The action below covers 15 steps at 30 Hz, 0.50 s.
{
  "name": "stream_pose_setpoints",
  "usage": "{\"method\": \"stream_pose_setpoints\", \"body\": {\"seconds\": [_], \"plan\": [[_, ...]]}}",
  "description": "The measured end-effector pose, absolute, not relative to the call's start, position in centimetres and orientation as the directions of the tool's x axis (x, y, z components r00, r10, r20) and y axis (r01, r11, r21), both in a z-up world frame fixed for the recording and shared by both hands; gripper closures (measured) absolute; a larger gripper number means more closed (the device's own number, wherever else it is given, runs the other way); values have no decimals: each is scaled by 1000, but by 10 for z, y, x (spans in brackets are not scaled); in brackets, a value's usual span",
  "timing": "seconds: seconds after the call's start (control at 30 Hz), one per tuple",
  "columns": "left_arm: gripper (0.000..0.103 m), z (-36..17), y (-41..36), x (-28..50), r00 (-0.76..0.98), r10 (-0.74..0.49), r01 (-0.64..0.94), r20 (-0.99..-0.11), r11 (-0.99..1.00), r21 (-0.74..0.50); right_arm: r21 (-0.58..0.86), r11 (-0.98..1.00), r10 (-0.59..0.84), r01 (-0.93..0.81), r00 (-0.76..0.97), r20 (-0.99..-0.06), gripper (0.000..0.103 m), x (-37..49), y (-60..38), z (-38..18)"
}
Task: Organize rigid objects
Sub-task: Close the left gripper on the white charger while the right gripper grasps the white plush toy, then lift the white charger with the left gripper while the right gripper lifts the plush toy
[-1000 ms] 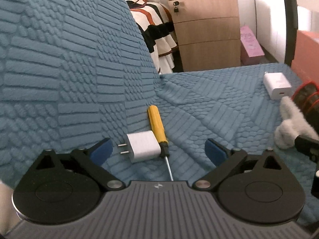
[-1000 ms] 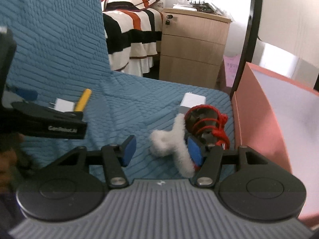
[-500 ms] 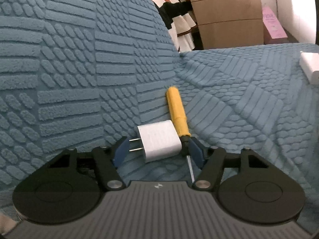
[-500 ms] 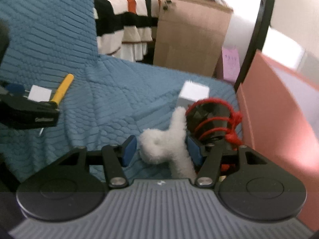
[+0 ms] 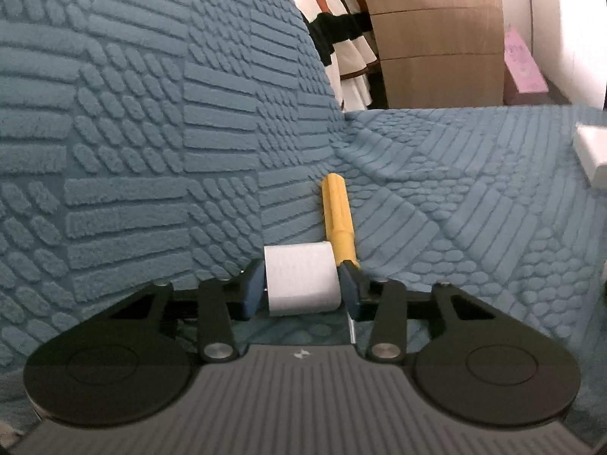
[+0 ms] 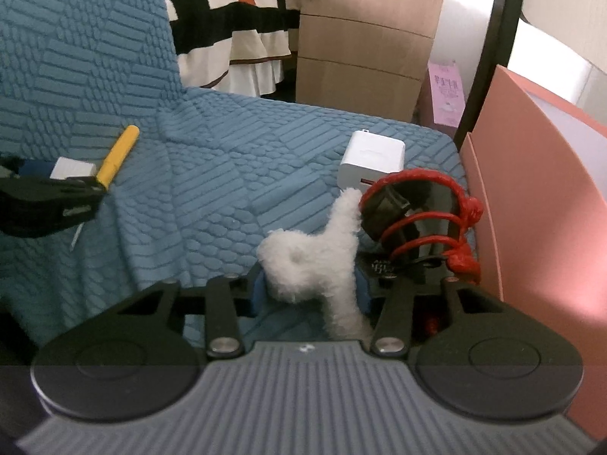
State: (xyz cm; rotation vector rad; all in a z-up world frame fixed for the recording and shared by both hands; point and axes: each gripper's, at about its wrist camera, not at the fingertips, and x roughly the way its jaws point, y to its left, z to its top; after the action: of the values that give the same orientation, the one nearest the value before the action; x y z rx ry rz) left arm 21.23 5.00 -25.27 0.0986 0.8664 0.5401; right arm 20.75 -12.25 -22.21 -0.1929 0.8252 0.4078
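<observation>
Blue textured sofa seat (image 6: 235, 174) carrying small things

On it lie a small white charger (image 5: 301, 278) touching a yellow screwdriver (image 5: 338, 223), a larger white charger (image 6: 371, 161), a white fluffy piece (image 6: 315, 261) and a red-corded black object (image 6: 421, 212).

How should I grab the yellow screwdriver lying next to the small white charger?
Grip the yellow handle across its width near mid-length, coming from above. It lies flat on the blue cover, its thin shaft hidden under the left gripper, whose jaws are closing around the white charger.

I can't see the small white charger's (image 5: 301, 278) prongs behind the blue pad, and the second charger (image 5: 592, 153) is cut off right.
</observation>
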Motion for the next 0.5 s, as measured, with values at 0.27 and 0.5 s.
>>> {"method": "stream_pose_setpoints", "body": {"seconds": [0.27, 0.5], "plan": [[54, -236, 47, 200, 576, 411, -390, -707, 898, 204, 27, 906, 300, -422, 596, -745, 56, 201, -119, -213], [54, -211, 28, 181, 686, 272, -307, -675, 949, 70, 32, 899, 314, -437, 592, -743, 56, 187, -116, -211]]}}
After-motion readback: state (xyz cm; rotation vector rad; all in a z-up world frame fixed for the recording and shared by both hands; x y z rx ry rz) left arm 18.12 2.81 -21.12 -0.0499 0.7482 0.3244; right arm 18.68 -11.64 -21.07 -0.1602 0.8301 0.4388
